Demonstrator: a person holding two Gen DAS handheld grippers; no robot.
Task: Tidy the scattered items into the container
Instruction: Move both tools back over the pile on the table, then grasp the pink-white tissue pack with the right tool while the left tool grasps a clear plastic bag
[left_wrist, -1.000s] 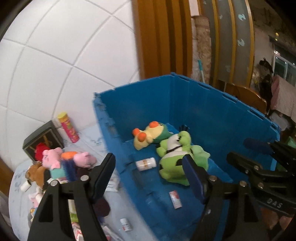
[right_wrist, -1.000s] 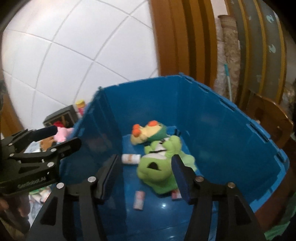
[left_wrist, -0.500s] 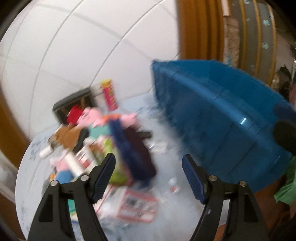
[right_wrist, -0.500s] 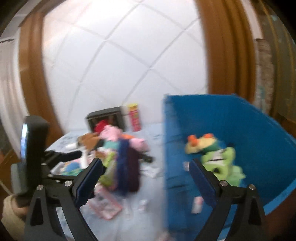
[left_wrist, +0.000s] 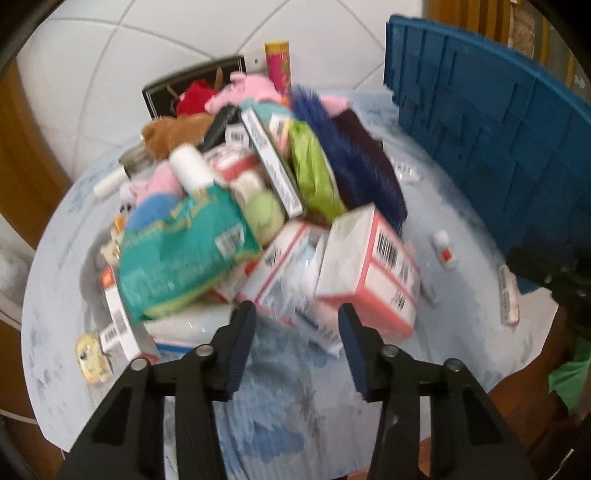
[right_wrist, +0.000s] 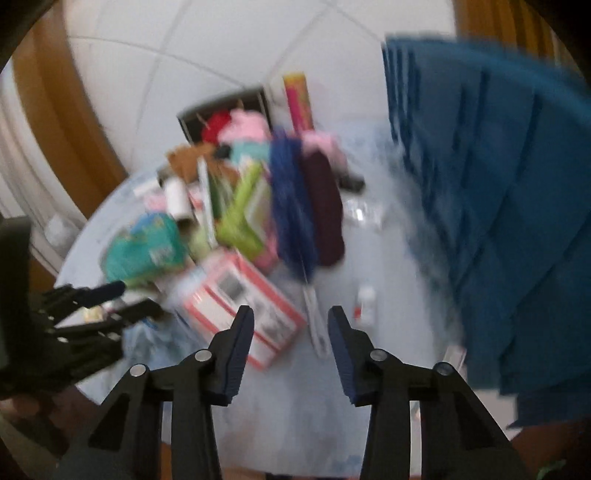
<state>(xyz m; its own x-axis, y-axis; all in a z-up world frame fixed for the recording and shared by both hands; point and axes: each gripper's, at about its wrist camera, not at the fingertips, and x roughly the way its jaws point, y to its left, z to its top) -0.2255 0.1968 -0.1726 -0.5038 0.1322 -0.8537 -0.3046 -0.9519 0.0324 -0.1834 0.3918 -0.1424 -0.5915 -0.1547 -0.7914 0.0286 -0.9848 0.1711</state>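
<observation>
A heap of items lies on the pale blue table (left_wrist: 284, 373): red-and-white boxes (left_wrist: 369, 273), a teal packet (left_wrist: 177, 254), a blue feather duster (left_wrist: 351, 158), plush toys (left_wrist: 173, 134), a small white bottle (left_wrist: 445, 247). The blue crate (left_wrist: 491, 133) stands at the right. My left gripper (left_wrist: 297, 317) is open and empty just before the boxes. My right gripper (right_wrist: 291, 319) is open and empty above the table, near a red-and-white box (right_wrist: 240, 306) and the small bottle (right_wrist: 365, 301). The crate (right_wrist: 498, 206) fills the right of that blurred view. The left gripper (right_wrist: 110, 295) shows at its left.
A black box (left_wrist: 192, 88) and a red-yellow can (left_wrist: 279, 68) stand at the back against the white tiled wall. A small yellow packet (left_wrist: 90, 360) lies at the front left. The round table's edge runs close in front of both grippers.
Both grippers have swung left and down, from over the crate's inside to the heap on the table. Both stay open and empty.
</observation>
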